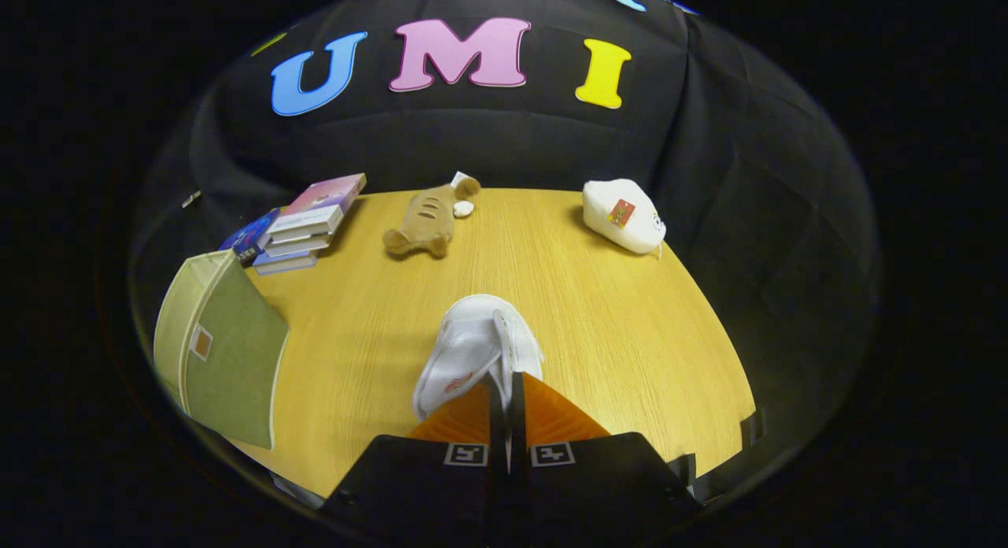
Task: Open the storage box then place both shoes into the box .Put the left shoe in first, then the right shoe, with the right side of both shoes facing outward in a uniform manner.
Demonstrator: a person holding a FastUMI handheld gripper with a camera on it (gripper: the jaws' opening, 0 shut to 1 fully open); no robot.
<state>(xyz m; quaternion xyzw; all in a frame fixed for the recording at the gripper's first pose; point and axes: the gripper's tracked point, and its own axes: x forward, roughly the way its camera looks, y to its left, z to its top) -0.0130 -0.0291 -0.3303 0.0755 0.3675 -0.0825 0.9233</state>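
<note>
Recording booth: black cloth wall [504, 146] behind a wooden table [598, 312] with books [303, 225] and plush toys [425, 221].

Book stack [303, 221], plush fish [425, 221], white pouch [622, 215]

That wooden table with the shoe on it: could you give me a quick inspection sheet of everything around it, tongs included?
Surface: wooden table, light grain, in a booth.
Job's things: white shoe held at the tongs' tips; green storage box off to one side, lid looks open.
Clutter: stack of books, brown plush toy and white plush toy along the far edge.
Tongs: tongs closed, fingers pinching part of the shoe's upper.
Cables: nothing seen.
Surroundings: black cloth wall behind the table.
</note>
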